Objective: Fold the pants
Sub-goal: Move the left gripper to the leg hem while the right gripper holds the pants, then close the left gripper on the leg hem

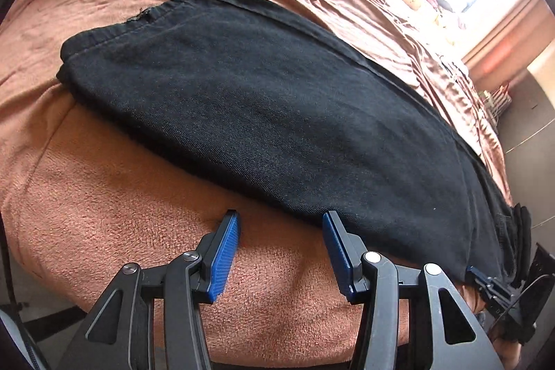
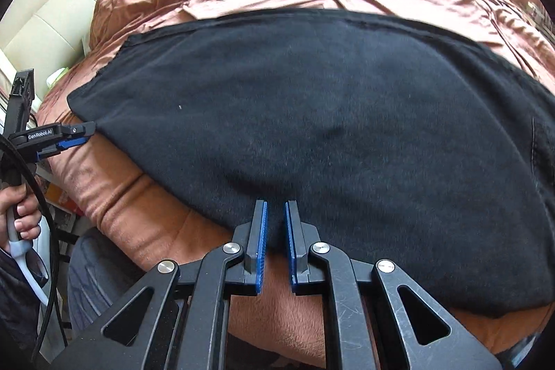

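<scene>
Pants [image 1: 263,106] lie flat on the bed [image 1: 104,214], black, already doubled: legs appear stacked one on the other, waistband [image 1: 180,0] at about 11 o'clock in the left wrist view, the long body running down to 4 o'clock. Judgement: the lengthwise fold looks done; the crosswise folds, which would bring the ends together into a compact stack, are not yet done. The cloth is smooth, with no bunching visible.

Left gripper [image 1: 281,224]: jaws stand roughly half open, nothing between them. The near edge of the pants runs just past the right-hand pad at 12 to 1 o'clock; the left-hand pad sits over bare blanket. No pad presses on cloth.

Right gripper [image 2: 275,207]: jaws nearly closed, a narrow gap showing between the pads. The pants edge lies at the fingertips, at 12 o'clock; whether any cloth is pinched I cannot tell, since the dark fabric behind the gap hides the contact. By the look of the flat, undisturbed edge, probably nothing is held.

In the right wrist view the left gripper shows at 9 o'clock, its tips at the pants' near corner. A hand [image 2: 19,214] holds its handle at 8 o'clock.
</scene>
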The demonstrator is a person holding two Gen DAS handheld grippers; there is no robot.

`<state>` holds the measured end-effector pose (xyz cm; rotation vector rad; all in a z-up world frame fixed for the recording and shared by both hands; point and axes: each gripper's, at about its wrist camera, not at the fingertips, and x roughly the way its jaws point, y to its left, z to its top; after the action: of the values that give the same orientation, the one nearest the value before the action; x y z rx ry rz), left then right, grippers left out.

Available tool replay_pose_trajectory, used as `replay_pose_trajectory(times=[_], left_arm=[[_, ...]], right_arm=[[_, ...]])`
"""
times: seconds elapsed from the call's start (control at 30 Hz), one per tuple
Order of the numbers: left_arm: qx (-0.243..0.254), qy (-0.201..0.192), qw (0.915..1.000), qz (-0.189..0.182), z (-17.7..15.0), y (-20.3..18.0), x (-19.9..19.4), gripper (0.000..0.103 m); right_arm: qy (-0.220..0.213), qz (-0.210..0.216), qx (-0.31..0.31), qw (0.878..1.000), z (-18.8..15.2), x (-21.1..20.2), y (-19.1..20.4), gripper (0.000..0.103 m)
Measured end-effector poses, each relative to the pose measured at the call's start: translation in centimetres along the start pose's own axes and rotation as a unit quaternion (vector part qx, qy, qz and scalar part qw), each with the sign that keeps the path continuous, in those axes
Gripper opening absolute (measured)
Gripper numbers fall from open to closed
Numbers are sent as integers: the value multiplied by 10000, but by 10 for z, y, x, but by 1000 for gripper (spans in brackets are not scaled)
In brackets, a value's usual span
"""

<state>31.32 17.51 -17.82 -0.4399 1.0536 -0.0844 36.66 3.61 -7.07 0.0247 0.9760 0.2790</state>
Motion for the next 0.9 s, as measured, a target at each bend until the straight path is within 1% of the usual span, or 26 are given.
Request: replay_pose_trajectory(times=[0.07, 0.1, 0.2, 0.37, 0.5, 0.57, 0.6, 0.67, 0.9], left_arm=[[-8, -69, 9999, 158, 1, 4, -7, 52], [-36, -101, 9998, 166, 1, 6, -10, 52], [-284, -192, 9994, 51, 3, 21, -19, 52], [-719, -421, 9965, -23, 6, 49, -34, 52], [-1105, -541, 9924, -95, 13, 74, -43, 52], [-1246, -559, 9906, 11, 17, 86, -46, 52], [-1346, -558, 9893, 4, 20, 92, -46, 52], [-1566, -564, 9860, -135, 26, 104, -45, 52], [-2025, -619, 9772, -185, 42, 134, -37, 52]], right_arm=[[17, 59, 98, 9999, -4, -4, -3, 7], [36, 98, 127, 9999, -5, -7, -5, 7], [-80, 84, 140, 9998, -5, -17, -4, 7], [-357, 91, 197, 9991, -4, -25, 1, 7], [-524, 105, 332, 9980, -3, -24, 1, 7], [-606, 122, 435, 9971, -4, -23, 3, 7], [-640, 154, 489, 9966, -3, -23, 2, 7], [-694, 191, 551, 9959, -5, -23, 2, 7], [-707, 146, 633, 9954, -1, -17, -4, 7]])
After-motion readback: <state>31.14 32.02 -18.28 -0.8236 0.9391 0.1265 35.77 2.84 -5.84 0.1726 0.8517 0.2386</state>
